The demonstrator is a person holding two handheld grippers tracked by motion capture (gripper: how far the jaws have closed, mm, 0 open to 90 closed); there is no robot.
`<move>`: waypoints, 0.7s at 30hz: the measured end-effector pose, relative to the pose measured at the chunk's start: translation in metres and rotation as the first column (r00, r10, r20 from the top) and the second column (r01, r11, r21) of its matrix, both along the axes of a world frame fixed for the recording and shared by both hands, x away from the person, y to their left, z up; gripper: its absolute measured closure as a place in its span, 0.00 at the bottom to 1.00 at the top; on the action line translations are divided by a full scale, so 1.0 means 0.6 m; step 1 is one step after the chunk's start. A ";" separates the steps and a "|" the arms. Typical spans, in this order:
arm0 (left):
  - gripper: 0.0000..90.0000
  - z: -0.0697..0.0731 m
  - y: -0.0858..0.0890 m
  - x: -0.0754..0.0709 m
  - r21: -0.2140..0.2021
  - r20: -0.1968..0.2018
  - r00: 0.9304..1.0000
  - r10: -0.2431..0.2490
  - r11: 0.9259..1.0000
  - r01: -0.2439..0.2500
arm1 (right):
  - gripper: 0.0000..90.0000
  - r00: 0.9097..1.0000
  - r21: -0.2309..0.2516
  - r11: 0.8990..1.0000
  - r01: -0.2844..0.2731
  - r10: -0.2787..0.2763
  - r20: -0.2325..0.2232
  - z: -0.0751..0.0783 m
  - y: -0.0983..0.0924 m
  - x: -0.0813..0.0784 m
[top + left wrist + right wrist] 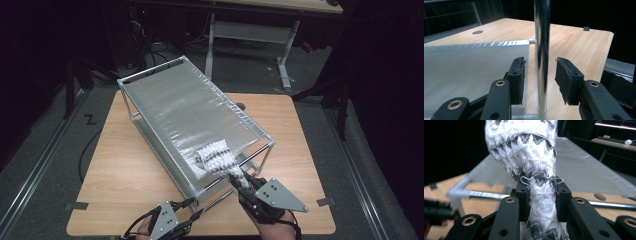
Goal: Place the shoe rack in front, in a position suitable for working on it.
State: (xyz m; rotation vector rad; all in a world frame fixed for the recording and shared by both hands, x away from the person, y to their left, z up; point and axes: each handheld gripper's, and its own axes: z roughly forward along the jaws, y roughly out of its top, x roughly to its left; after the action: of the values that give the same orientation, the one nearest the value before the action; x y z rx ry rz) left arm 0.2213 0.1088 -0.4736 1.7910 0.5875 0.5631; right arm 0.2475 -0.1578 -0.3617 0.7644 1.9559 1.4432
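Okay, right gripper (243,184) pinching the black-and-white knit cloth (216,156), bunched end draped on the near corner of the rack's (150,76) top fabric shelf. Left gripper (539,72) spread, jaws straddling the rack's chrome corner post (542,50), pads clear of it.

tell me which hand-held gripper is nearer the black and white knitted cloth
Right. The right hand-held gripper is clamped on the black and white knitted cloth; the left hand-held gripper straddles the rack's chrome corner post, apart from it.
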 end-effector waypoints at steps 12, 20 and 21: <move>0.89 -0.003 -0.003 0.011 -0.011 -0.017 0.999 -0.032 0.999 0.032 | 0.82 0.995 -0.109 0.989 -0.099 0.098 -0.012 -0.024 0.043 -0.049; 0.89 -0.002 -0.003 0.013 -0.008 -0.015 0.999 -0.040 0.999 0.040 | 0.83 1.000 -0.115 0.993 -0.004 0.002 -0.018 -0.023 0.023 -0.031; 0.89 -0.003 -0.003 0.012 -0.007 -0.015 0.999 -0.039 0.999 0.039 | 0.83 1.000 -0.113 0.994 0.010 -0.012 -0.019 -0.022 0.017 -0.027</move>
State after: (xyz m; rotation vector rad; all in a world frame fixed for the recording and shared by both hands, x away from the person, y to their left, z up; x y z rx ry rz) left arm 0.2286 0.1071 -0.4752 1.7974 0.5630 0.5209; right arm 0.2315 -0.1478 -0.3751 0.7391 2.0263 1.3107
